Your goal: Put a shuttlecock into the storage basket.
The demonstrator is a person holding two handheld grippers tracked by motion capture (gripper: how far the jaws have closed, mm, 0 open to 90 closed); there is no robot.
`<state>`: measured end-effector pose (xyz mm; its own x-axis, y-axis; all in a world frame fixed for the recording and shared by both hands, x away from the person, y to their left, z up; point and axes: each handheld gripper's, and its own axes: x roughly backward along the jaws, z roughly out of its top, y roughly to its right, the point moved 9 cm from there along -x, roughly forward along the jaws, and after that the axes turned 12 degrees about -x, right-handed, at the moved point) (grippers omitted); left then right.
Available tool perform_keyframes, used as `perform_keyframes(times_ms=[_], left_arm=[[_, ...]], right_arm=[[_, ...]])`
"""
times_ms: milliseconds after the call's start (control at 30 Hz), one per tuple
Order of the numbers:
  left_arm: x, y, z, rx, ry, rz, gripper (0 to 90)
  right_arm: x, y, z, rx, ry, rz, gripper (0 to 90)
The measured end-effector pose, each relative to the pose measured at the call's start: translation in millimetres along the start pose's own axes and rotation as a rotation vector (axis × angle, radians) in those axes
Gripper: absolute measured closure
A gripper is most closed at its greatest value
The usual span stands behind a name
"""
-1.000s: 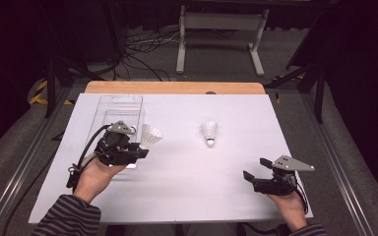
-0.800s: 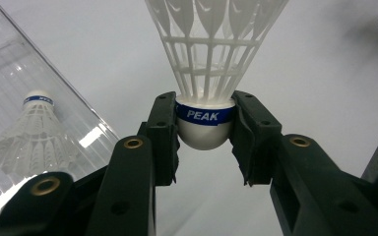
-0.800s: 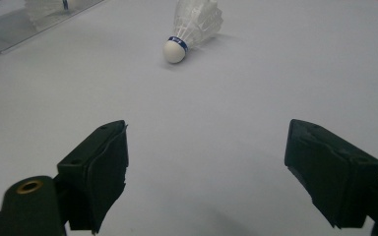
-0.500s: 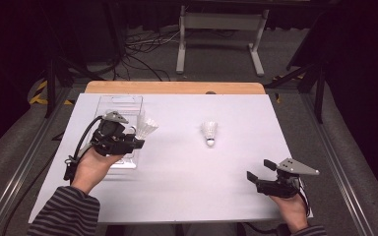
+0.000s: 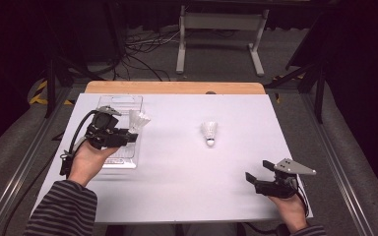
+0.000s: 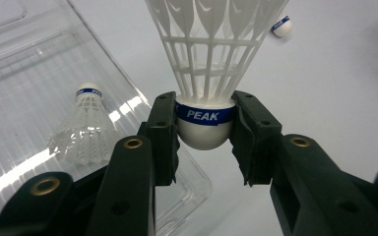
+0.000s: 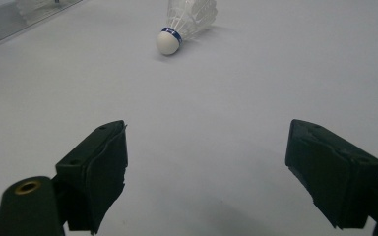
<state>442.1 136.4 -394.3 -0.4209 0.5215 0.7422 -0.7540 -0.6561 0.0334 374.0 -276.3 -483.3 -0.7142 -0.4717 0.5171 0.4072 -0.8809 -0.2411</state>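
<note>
The left gripper has its jaws pinched on the white cork of a shuttlecock, pads pressing either side at the blue band, feathers pointing away from the hand. In the high view this gripper hangs over the right edge of a clear plastic tray near the tabletop's far left corner, where another shuttlecock already lies. The step looks like placing the held one in the tray; it would go best brought fully over the tray floor, lowered beside the lying one rather than onto its feathers, and let go only close to the plastic so it does not roll. The right gripper rests near the near right corner, jaws spread wide with nothing between them. A third shuttlecock lies mid-table. The tray's near rim is hidden under the left hand, and its clear walls are hard to trace.
</note>
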Motion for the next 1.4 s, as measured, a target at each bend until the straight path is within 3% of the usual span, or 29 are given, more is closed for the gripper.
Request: perform_keyframes(times_ms=[300, 767, 1133, 1400], left_arm=[[-3.0, -21.8, -2.2, 0.053, -0.021, 0.036, 64.7], [-21.5, -54.6, -7.4, 0.146, -0.074, 0.076, 64.6], [-32.5, -75.1, -15.8, 0.207, -0.139, 0.115, 64.6], [-35.7, -84.2, -20.2, 0.24, -0.155, 0.134, 64.5]], right_arm=[[-1.0, -0.7, -0.5, 0.001, -0.005, 0.001, 16.6], [-0.4, -1.3, 0.5, 0.005, 0.005, 0.004, 16.8], [-1.7, -2.8, -1.0, 0.018, -0.007, 0.009, 16.8], [-1.7, -2.6, -1.2, 0.018, -0.008, 0.009, 16.8]])
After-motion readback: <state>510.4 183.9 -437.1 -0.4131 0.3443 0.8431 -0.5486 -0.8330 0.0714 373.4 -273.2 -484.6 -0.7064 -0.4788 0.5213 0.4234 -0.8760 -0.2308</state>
